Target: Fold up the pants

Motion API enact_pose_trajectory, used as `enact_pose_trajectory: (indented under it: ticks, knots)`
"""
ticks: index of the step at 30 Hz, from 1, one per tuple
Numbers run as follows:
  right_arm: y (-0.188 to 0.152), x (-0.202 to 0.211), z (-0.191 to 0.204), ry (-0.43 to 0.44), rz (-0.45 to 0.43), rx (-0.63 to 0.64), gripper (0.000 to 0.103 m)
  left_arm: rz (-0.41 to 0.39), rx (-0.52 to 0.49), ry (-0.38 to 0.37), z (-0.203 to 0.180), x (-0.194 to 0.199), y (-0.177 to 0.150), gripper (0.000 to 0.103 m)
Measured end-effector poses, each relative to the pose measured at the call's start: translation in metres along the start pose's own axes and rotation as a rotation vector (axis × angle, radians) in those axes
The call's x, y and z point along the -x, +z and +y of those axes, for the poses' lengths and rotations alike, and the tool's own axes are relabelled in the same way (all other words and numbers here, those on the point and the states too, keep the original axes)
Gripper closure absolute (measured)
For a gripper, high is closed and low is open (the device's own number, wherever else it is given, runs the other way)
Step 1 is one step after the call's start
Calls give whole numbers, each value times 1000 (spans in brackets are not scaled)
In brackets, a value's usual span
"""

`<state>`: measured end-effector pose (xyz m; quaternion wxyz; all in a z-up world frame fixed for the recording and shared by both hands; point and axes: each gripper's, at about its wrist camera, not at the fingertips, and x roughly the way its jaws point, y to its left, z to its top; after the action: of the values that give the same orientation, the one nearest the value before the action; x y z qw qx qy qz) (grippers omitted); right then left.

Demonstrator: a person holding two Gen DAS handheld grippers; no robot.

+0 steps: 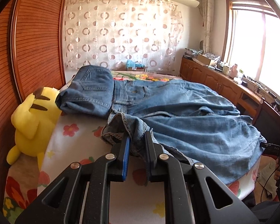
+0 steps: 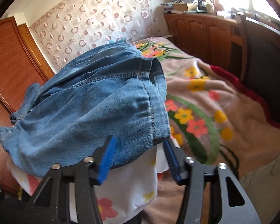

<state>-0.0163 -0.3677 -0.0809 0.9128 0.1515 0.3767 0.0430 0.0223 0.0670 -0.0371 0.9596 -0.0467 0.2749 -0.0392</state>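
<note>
Blue denim pants (image 1: 186, 112) lie spread and rumpled across the bed. My left gripper (image 1: 137, 135) is shut on a bunched hem edge of the pants near the bed's front, holding it slightly off the sheet. In the right wrist view, the wide hem of a pant leg (image 2: 93, 102) hangs over the bed corner. My right gripper (image 2: 139, 139) stands there with its blue pads (image 2: 106, 160) apart; the hem's lower corner sits between them, unsqueezed. A folded denim part with a back pocket (image 1: 91, 91) lies at the back left; I cannot tell whether it is the same garment.
A yellow plush toy (image 1: 33, 119) leans between the bed and the wooden wardrobe (image 1: 28, 46) on the left. A floral sheet (image 1: 74, 140) and a flowered blanket (image 2: 205, 102) cover the bed. Wooden cabinets (image 1: 214, 80) with clutter run under the window at right.
</note>
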Motion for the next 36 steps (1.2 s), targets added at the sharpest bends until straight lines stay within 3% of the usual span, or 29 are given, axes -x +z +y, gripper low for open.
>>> enact_pose_trajectory:
  ticks: [6, 23, 30, 36]
  knots:
    - [7, 15, 4, -31, -42, 44, 88, -47, -17, -16, -6, 2, 17, 88]
    - [47, 78, 46, -35, -298, 221, 93, -175, -7, -9, 2, 19, 67, 88]
    - [56, 70, 60, -58, -343, 296, 94, -198, -13, -17, 3, 13, 82, 88]
    - [50, 33, 62, -73, -313, 332, 94, -166, -38, -7, 5, -12, 82, 88]
